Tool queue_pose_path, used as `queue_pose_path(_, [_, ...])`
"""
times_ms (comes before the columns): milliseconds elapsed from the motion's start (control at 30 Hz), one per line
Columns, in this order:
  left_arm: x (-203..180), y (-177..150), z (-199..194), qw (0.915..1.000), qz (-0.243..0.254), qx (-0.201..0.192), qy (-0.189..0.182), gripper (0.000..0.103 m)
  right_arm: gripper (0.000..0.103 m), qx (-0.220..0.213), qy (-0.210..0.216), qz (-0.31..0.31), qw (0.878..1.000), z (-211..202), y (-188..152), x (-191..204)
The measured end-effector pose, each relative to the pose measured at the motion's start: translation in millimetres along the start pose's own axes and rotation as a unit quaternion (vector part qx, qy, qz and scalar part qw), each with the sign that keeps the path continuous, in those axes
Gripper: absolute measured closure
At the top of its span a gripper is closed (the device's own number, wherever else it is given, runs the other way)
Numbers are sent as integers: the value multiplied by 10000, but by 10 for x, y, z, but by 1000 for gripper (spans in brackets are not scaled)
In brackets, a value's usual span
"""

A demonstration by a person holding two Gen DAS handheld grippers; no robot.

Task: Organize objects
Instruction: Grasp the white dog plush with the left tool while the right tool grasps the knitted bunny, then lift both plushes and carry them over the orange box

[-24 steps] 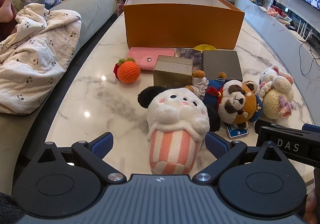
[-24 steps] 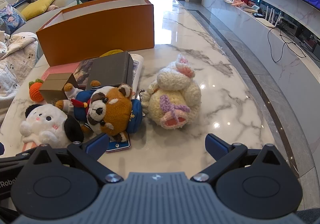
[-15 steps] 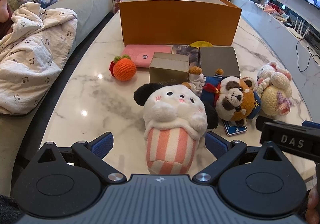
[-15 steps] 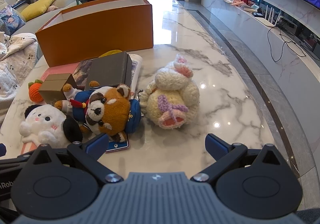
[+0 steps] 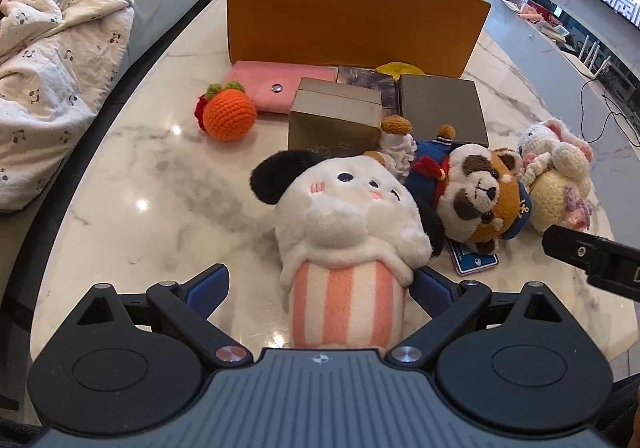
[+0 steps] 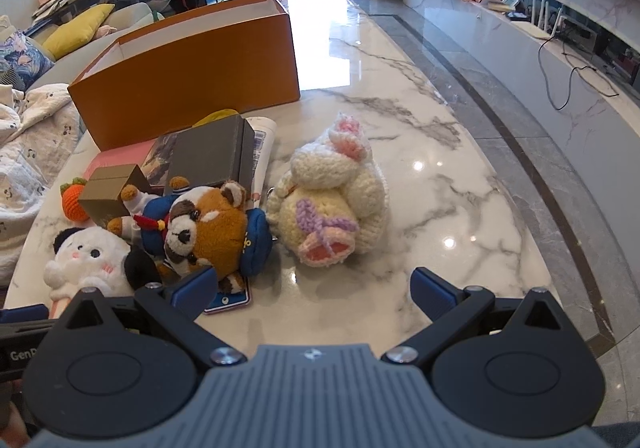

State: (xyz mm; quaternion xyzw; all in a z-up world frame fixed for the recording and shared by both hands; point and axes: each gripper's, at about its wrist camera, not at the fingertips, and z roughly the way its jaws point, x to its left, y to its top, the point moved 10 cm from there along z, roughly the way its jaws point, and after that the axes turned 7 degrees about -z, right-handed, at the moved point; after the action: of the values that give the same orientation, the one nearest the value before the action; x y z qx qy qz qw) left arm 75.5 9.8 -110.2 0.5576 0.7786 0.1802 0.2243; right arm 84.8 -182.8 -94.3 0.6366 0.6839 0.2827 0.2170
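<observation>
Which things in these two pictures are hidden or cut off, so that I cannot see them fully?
- Inside of the orange box: left wrist view, its front wall hides it; the right wrist view shows only bare inner walls.
- Blue card: both views, the brown bear toy lies on it.
- Yellow thing: both views, mostly behind the dark box.
- Striped base of the white plush: left wrist view, cut off by the left gripper.

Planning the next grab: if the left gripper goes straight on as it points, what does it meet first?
The left gripper, open, would probably meet the panda plush with the striped cup, already lying between its fingers.
</observation>
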Motion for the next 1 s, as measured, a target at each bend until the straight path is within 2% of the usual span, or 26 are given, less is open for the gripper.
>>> queue_pose_path(67, [6, 15, 15, 9998, -63, -92, 185, 0, 1, -31, 116, -4, 9999, 30, 16, -33])
queue_pose_path(267, [-12, 82, -74, 9984, 156, -324, 437, 0, 1, -217, 232, 44, 9995, 146, 143, -177])
queue_pose_path(367, [-6, 134, -52, 9984, 112, -368, 418, 0, 1, -307, 354, 75, 9989, 216, 252, -163])
queue_pose_path(533, [-11, 146, 117, 9994, -107, -202, 268, 0, 1, -393, 172, -82, 9990, 436, 424, -141])
queue_pose_path(600, [-8, 133, 180, 9995, -234, -162, 154, 0, 5, -309, 196, 40, 9993, 533, 423, -169])
queue_pose_path(633, [6, 121, 203, 9990, -388, -159, 127, 0, 17, -239, 250, 121, 9993, 579, 406, -177])
queue_pose_path(667, [13, 105, 230, 9988, -484, -108, 26, 2, 23, -165, 302, 188, 9992, 628, 388, -188])
queue_pose_path(767, [0, 98, 204, 9986, -504, -167, -19, 11, 24, -201, 355, 257, 9988, 649, 381, -207])
queue_pose_path(1000, [-22, 86, 177, 9985, -506, -220, 42, 19, 27, -247, 498, 375, 9978, 613, 361, -225])
